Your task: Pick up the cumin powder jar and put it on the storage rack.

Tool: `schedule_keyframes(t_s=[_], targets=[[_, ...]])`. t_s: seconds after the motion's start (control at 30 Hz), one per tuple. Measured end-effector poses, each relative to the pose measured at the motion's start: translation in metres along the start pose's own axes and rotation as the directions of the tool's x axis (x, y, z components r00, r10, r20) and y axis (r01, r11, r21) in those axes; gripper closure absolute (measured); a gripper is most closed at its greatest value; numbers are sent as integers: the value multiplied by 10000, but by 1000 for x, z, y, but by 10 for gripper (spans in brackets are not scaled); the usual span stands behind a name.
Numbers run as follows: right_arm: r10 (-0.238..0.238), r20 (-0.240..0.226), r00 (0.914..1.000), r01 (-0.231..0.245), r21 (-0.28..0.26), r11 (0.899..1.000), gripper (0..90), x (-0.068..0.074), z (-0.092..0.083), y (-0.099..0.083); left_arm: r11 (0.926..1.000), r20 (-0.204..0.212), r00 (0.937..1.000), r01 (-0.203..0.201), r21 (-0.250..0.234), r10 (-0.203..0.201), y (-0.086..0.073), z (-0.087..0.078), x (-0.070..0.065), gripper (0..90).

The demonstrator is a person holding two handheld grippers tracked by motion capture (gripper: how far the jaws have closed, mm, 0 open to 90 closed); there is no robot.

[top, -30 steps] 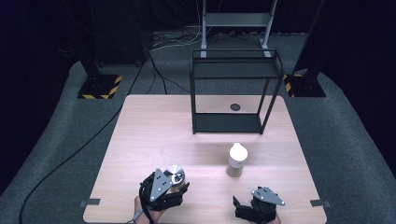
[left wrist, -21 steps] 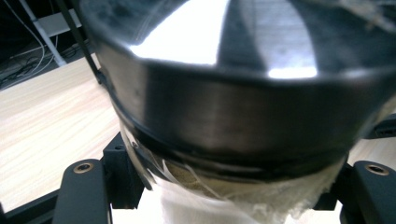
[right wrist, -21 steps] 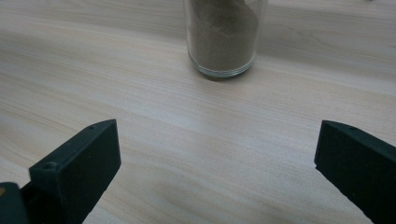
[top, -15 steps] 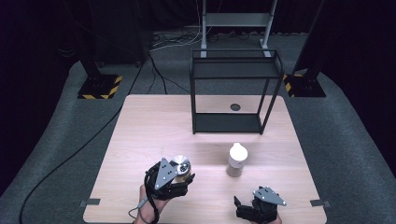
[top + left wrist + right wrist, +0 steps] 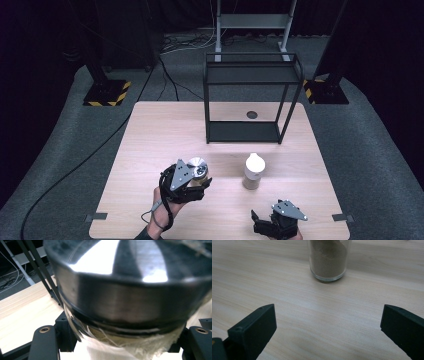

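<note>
Gripped below its steel lid [image 5: 130, 287] by the left gripper [image 5: 192, 181]: a glass jar [image 5: 196, 172], at seven o'clock on the table [image 5: 150, 135]. Likely rigid, slippery, breakable; best pinched around the body. Right gripper [image 5: 272, 225] spread wide, facing a white-capped jar [image 5: 253, 171] at twelve.

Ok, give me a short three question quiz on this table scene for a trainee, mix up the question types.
1. True or false: the right gripper has its jaws clamped on the white-capped jar of brown powder.
2. What does the left gripper hold? A) a jar with a shiny metal lid B) a spoon C) a cloth
3. Fill in: the black metal shelf rack stands at the table's ____ edge, seen from the person's side.

Key: 1 false, its jaws stand open, short of the jar; 2 A; 3 far.
</note>
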State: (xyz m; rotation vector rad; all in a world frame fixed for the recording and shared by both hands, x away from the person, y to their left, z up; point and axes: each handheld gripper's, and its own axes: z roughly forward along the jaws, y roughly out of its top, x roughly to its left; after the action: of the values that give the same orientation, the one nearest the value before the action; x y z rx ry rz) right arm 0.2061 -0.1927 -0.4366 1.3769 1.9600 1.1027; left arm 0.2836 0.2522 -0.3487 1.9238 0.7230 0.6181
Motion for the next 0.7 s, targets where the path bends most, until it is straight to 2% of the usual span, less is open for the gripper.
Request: schedule_keyframes(t_s=[0.53, 0.7], targets=[[-56, -29, 10000, 56, 7, 10000, 0, 0, 0, 0, 9999, 218, 9998, -36, 156, 32, 18, 21, 21, 306], [-78, -13, 10000, 78, -69, 9999, 0, 0, -1, 0, 9998, 432, 9989, 159, 152, -165, 22, 28, 31, 306]])
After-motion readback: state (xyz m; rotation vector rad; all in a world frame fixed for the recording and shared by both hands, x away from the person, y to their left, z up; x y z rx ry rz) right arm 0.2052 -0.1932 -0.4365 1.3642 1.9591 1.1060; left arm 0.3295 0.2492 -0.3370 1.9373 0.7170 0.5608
